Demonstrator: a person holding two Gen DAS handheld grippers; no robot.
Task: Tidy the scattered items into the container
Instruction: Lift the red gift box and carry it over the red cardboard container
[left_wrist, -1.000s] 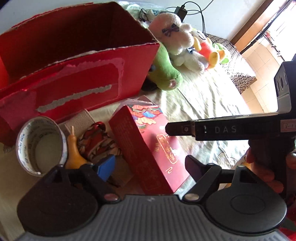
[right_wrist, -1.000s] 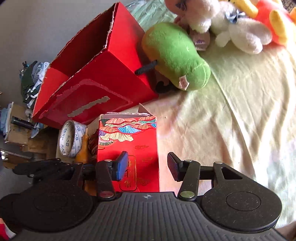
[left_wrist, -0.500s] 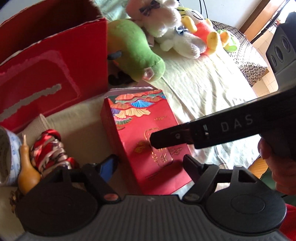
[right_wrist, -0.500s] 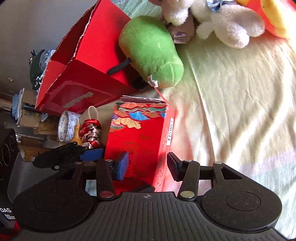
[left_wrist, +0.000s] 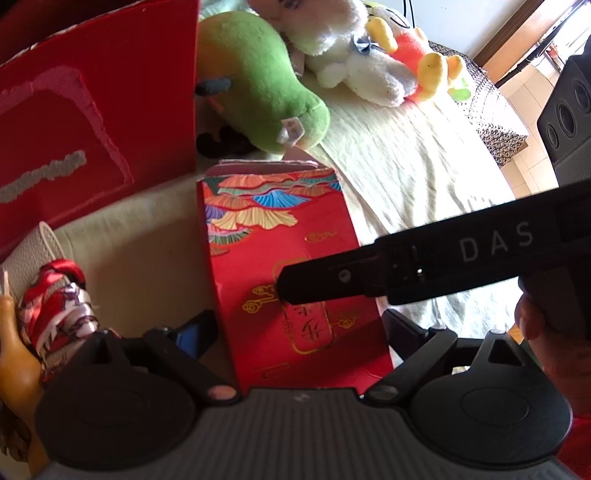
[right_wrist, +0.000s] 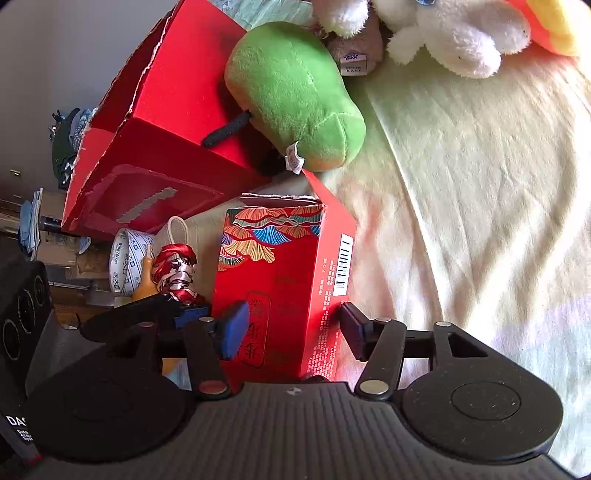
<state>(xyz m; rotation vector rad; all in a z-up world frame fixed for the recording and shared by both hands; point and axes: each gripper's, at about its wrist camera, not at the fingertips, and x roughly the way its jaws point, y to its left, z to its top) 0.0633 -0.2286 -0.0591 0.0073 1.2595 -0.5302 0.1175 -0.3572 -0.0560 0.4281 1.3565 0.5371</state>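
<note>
A red gift box with fan patterns (left_wrist: 284, 266) lies on the bed sheet, also in the right wrist view (right_wrist: 280, 273). My left gripper (left_wrist: 295, 332) is open with the box between its fingers. My right gripper (right_wrist: 291, 325) is open around the box's near end, not pressing it. The big red cardboard container (left_wrist: 92, 122) stands open-topped behind, also in the right wrist view (right_wrist: 166, 122). A red patterned ribbon bundle (left_wrist: 55, 306), a yellow gourd (left_wrist: 14, 369) and a tape roll (right_wrist: 127, 258) lie to the left.
A green plush toy (left_wrist: 258, 81) leans against the container's right side. White and orange-yellow plush toys (left_wrist: 369, 62) lie behind it. A grey pouch (left_wrist: 26, 254) lies under the ribbon bundle. A black speaker (left_wrist: 569, 110) stands at the right.
Both grippers have moved in closer over the gift box, which now sits between the fingers of each. The container has slid further to the left in the left wrist view.
</note>
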